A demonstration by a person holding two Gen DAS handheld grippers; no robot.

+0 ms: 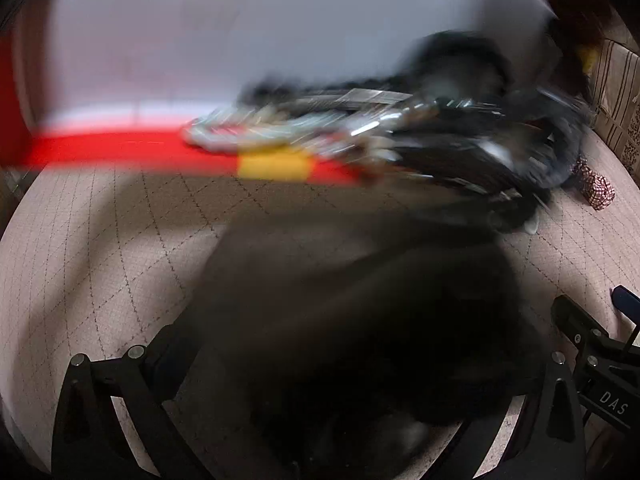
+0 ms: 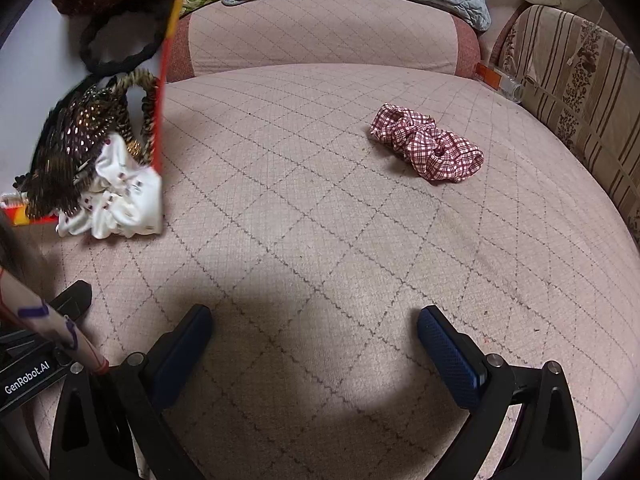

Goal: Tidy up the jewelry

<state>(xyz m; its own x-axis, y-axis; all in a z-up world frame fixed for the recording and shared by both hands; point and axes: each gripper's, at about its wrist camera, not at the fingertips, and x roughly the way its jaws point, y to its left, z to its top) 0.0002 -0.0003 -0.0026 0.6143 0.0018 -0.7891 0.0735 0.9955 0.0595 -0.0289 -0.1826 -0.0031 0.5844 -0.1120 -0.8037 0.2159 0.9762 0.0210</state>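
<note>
Right claw [image 2: 314,344] stands open and empty before the checked scrunchie [image 2: 427,149], soft, light, best pinched at its bunched middle; the left claw's state I cannot tell.

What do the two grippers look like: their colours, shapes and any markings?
The right gripper has black angular arms with silver bolts and blue textured pads. The left gripper has the same black frame; its fingertips are lost in blur. Labels on the neighbouring gripper read "GenRobot.AI" and "DAS".
</note>
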